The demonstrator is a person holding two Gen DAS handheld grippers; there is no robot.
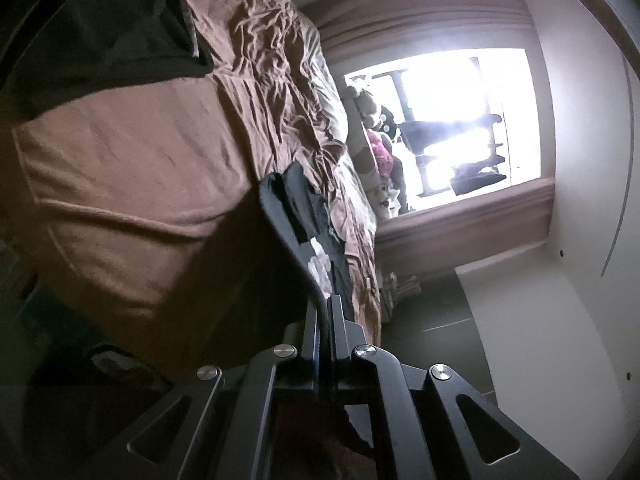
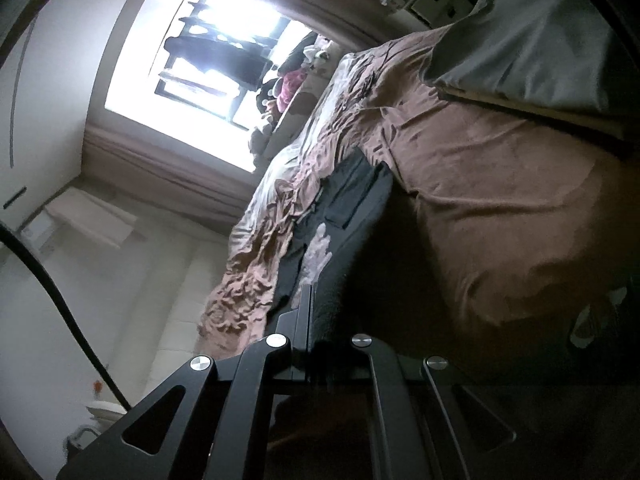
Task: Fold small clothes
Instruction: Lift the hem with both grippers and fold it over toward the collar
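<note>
Daylight pours in through the window (image 1: 444, 128), which is blown out to white glare in both wrist views, so the rack and clothes in front of it read only as silhouettes. Away from the window the brown bedspread (image 1: 132, 160) falls into dim shadow and soft motion blur, and nearest the lens it looks almost black. Fisheye distortion bends the walls around the window, and dark vignetting rings the corners.

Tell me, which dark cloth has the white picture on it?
The dark cloth pinched in the jaws: a white print shows on it. The other dark cloth, lying on the bed, looks plain.
</note>
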